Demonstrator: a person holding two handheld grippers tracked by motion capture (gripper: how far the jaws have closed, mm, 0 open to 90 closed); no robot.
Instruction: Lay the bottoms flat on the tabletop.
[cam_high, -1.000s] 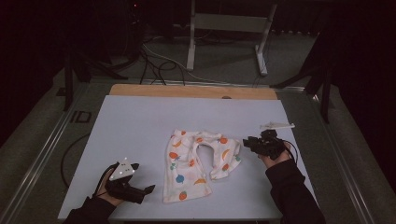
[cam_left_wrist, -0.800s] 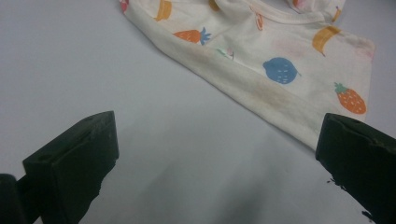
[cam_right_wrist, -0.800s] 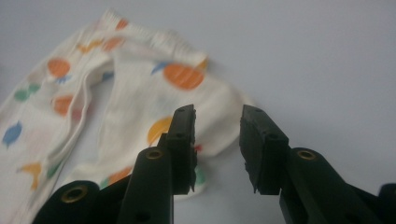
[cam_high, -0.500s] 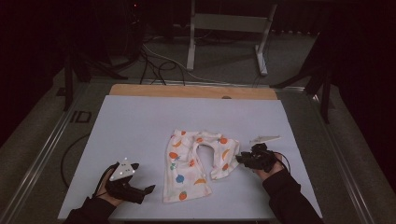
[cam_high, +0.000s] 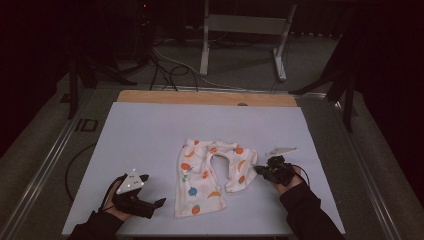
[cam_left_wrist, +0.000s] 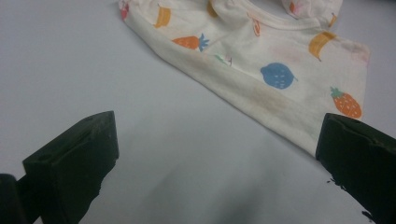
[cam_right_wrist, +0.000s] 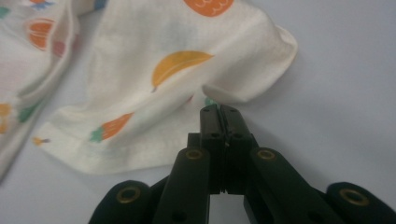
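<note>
The right gripper (cam_high: 261, 171) has come down and in toward the cloth since a second ago – it was up near the far right edge of the garment, and now it sits low at the right leg's hem. Its jaws have just been closing and now stand pressed together, and in the right gripper view the tips meet right at a folded edge of the fabric, so it looks like a pinch on the cloth, though the very contact is half hidden under the fold. The left gripper (cam_high: 150, 202) hasn't budged; its jaws are spread wide, nothing between them, hovering just off the garment's near corner.

The table (cam_high: 150, 130) is a big pale sheet with a wooden strip at the far edge. In the middle lie the baby pants (cam_high: 207, 182) – cream, printed with oranges, bananas, strawberries, a blue fruit – flat and a bit rumpled, one leg bent over to the right.

Behind the table: a metal stand (cam_high: 245, 30) and loose cables (cam_high: 170, 65) on the dark floor, well clear of the work.
</note>
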